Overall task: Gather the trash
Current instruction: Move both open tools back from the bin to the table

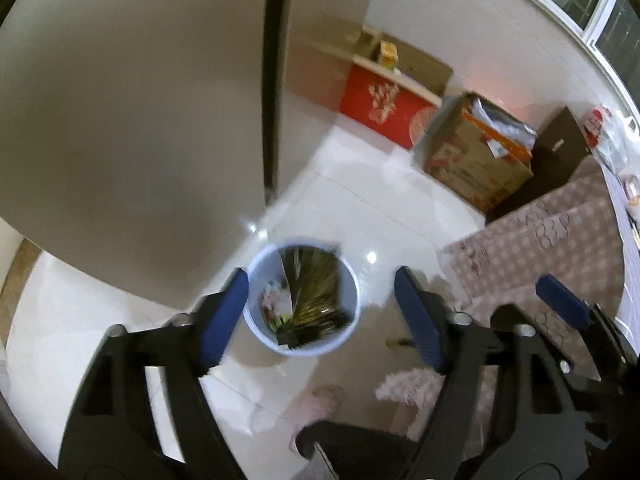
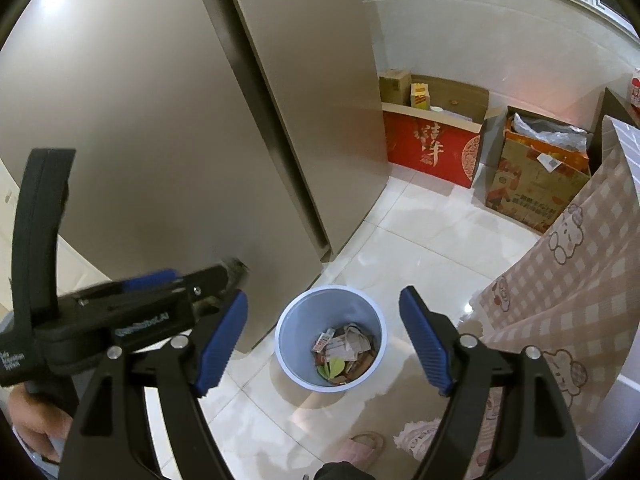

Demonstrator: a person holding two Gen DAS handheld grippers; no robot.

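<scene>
A pale blue bin [image 2: 316, 312] stands on the white tiled floor with paper scraps and wrappers [image 2: 344, 346] in it. My right gripper [image 2: 322, 344] hangs open above it, nothing between its fingers. My left gripper [image 1: 320, 316] is open over the same bin [image 1: 312, 350]. A dark, streaked, blurred piece [image 1: 316, 292] shows across the bin's mouth, clear of both pads. In the right wrist view the left gripper [image 2: 224, 280] reaches in from the left with a blurred dark bit [image 2: 238, 268] at its tip. One blue pad [image 1: 562, 300] of the right gripper shows at the right.
A tall beige fridge [image 2: 160, 120] stands close on the left of the bin. A checked tablecloth [image 2: 560, 288] hangs on the right. A red box [image 2: 428, 152] and a brown carton [image 2: 532, 188] sit by the far wall. Pink slippers [image 2: 360, 448] are near the bin.
</scene>
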